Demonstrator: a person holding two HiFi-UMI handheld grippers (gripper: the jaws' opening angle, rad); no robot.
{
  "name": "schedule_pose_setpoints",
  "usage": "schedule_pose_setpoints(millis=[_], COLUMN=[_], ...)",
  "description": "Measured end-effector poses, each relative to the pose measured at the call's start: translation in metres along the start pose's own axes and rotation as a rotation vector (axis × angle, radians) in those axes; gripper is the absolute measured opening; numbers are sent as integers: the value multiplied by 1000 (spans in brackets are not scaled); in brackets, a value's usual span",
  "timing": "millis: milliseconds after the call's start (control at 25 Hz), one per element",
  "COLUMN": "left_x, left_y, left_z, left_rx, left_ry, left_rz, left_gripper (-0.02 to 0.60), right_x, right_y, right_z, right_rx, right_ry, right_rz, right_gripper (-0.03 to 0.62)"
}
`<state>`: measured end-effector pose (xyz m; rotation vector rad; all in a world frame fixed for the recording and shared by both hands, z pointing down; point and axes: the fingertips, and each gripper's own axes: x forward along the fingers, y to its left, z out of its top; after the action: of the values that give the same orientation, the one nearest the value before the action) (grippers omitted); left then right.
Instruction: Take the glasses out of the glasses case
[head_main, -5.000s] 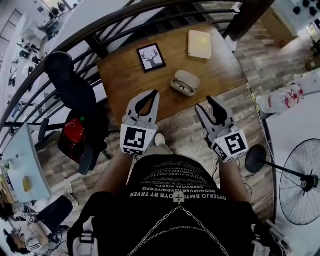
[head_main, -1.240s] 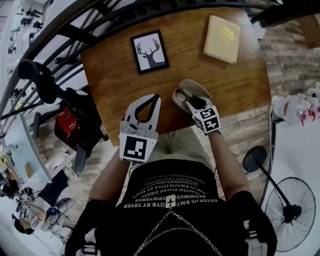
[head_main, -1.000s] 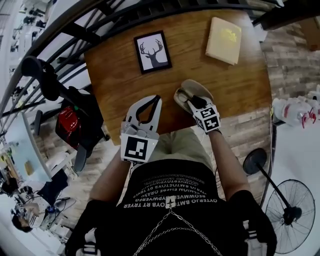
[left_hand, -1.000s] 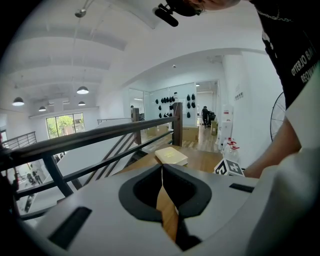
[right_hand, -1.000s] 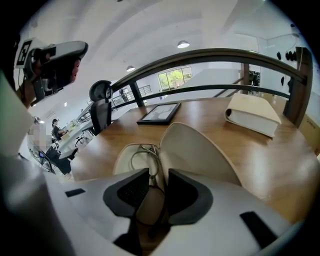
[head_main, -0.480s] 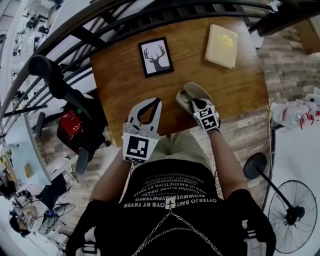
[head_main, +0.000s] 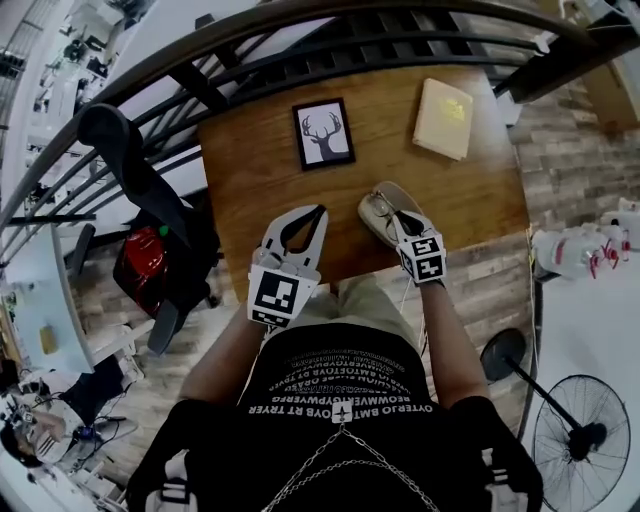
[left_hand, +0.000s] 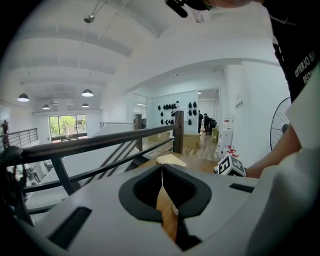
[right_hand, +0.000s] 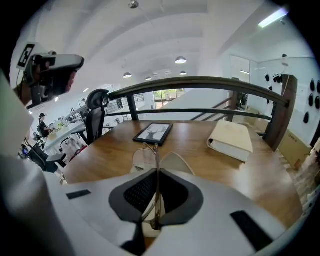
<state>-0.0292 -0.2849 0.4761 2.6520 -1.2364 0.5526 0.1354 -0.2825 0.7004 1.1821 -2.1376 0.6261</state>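
The open pale glasses case (head_main: 378, 203) lies near the front edge of the wooden table (head_main: 260, 190). My right gripper (head_main: 396, 217) hangs just over it, shut on the thin metal-framed glasses (right_hand: 150, 149). In the right gripper view the frame runs up between the pads of that gripper (right_hand: 156, 172), with the case (right_hand: 175, 162) below and behind. My left gripper (head_main: 319, 211) hovers to the left of the case, over the table's front edge, its jaws shut and nothing between them. In the left gripper view its tips (left_hand: 161, 167) meet.
A framed deer picture (head_main: 323, 133) and a cream book (head_main: 443, 118) lie farther back on the table. A dark railing (head_main: 300, 40) runs behind it. A chair with a black jacket (head_main: 130, 170) stands at the left, a floor fan (head_main: 585, 435) at the lower right.
The right gripper, low in the open case a second ago, has closed on the glasses and risen with them. The left gripper has drifted slightly up.
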Motion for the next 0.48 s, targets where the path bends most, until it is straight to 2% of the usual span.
schedule_pose_setpoints(millis=[480], left_x=[-20], left_y=[4], left_z=[19], left_rx=[6], left_ry=[-54], left_rz=[-1], left_gripper=[29], right_x=[-74], right_y=[12], right_z=[70], right_rx=[27], right_ry=[-200], right_rz=[-35], right_gripper=[28])
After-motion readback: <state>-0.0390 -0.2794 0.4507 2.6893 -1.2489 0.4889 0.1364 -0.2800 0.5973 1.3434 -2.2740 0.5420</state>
